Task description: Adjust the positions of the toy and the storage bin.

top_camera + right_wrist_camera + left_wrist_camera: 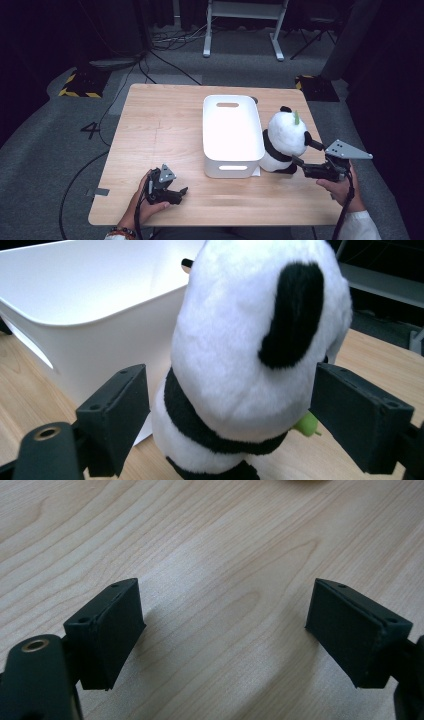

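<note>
A black-and-white panda plush (284,140) sits upright on the wooden table (160,130), against the right side of a white plastic bin (232,135). A small green piece sticks out of the panda (308,425). My right gripper (306,152) reaches in from the right and is open, with the panda (235,355) between its jaws. The left pad (117,415) stands apart from the plush, while the right pad (357,415) is right at its head. My left gripper (179,193) rests open near the table's front edge, with only bare wood (225,555) between its jaws.
The bin (85,300) has nothing in it and has a handle slot at each end. A white sheet corner (256,172) pokes out under it. Behind the table are a desk frame (245,25), floor cables (165,60) and a yellow-black striped base (80,85).
</note>
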### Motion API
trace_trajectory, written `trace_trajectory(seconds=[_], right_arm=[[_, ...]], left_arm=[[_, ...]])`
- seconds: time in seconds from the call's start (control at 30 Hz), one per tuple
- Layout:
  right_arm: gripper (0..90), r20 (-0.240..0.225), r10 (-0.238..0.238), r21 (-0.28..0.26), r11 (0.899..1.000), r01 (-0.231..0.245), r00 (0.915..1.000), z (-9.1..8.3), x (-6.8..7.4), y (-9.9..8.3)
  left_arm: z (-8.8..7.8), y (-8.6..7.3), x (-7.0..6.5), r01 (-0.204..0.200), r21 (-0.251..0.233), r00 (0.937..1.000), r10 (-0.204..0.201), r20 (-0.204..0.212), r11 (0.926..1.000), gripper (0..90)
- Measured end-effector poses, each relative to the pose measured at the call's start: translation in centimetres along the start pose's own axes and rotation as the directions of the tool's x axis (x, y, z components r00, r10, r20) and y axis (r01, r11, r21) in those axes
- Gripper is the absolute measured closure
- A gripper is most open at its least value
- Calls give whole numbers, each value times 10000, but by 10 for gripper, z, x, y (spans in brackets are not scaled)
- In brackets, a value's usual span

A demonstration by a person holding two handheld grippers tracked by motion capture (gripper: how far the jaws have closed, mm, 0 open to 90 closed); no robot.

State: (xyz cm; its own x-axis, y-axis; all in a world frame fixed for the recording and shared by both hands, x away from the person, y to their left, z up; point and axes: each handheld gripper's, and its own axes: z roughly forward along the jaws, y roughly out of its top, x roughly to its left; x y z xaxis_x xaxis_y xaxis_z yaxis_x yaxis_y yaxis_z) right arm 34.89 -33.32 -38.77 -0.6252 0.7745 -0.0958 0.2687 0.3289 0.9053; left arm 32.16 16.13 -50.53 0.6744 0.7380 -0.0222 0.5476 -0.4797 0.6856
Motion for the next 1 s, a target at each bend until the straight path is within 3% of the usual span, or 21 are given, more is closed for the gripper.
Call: trace_trajectory(seconds=[0.57, 1.0], right_arm=[[151, 649, 330, 119, 9994, -338, 9973, 24, -3, 10], [45, 758, 717, 144, 9972, -730, 9945, 45, -12, 9]], left_arm=[[0, 0, 0, -27, 9, 10000, 26, 23, 10000, 153], [0, 0, 0, -5, 2, 10000, 5, 8, 10000, 152]])
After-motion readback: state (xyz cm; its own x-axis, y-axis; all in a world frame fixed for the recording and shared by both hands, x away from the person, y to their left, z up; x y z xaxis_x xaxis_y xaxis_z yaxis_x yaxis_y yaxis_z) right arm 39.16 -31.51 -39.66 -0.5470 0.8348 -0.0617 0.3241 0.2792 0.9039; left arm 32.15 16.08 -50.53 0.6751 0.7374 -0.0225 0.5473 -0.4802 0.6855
